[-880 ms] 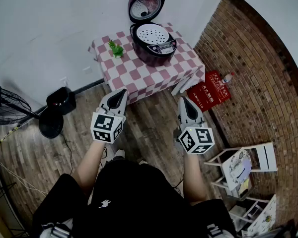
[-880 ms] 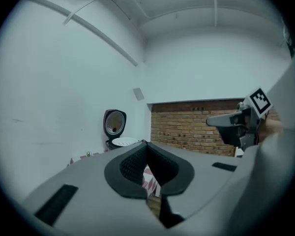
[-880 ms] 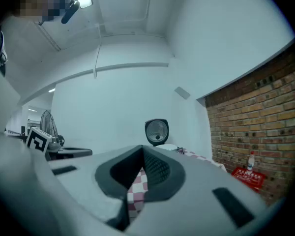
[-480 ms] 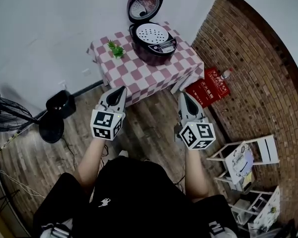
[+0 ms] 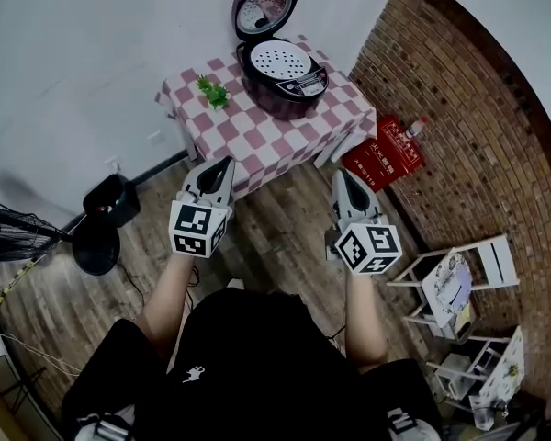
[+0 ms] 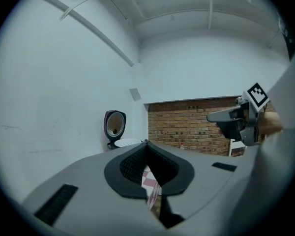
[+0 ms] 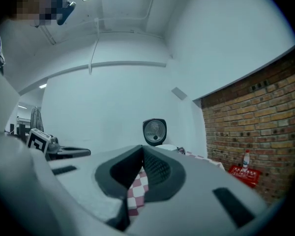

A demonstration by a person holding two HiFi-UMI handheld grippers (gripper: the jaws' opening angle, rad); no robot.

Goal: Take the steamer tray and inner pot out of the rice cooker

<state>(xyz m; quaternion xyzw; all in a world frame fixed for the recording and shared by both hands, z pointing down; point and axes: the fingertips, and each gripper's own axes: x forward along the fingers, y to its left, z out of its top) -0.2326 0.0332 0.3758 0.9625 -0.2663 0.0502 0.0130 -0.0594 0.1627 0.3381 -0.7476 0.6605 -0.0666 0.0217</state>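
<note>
Looking down from the head view: left gripper (image 5: pixel 226 163) and right gripper (image 5: pixel 341 175) hang short of the pink-checked surface (image 5: pixel 257 131), where the open maroon rice cooker (image 5: pixel 285 88) holds its white perforated steamer tray (image 5: pixel 283 61). Left gripper view: jaws together, empty. Right gripper view: same.

Desk (image 5: pixel 257 136) sits ahead of you, against the back wall. Rice cooker (image 5: pixel 285 85) is on its far right part, lid (image 5: pixel 264 9) up behind it, steamer tray (image 5: pixel 280 61) in its mouth. Plant (image 5: pixel 213 91) is on the desk, just left of the cooker. Your left gripper (image 5: pixel 226 163) and right gripper (image 5: pixel 340 174) are side by side, short of the desk's near edge. Box (image 5: pixel 383 161) is on the floor right of the desk by the brick wall, bottle (image 5: pixel 414 129) at its far end. Fan (image 5: pixel 18 223) is on the floor, far left.
</note>
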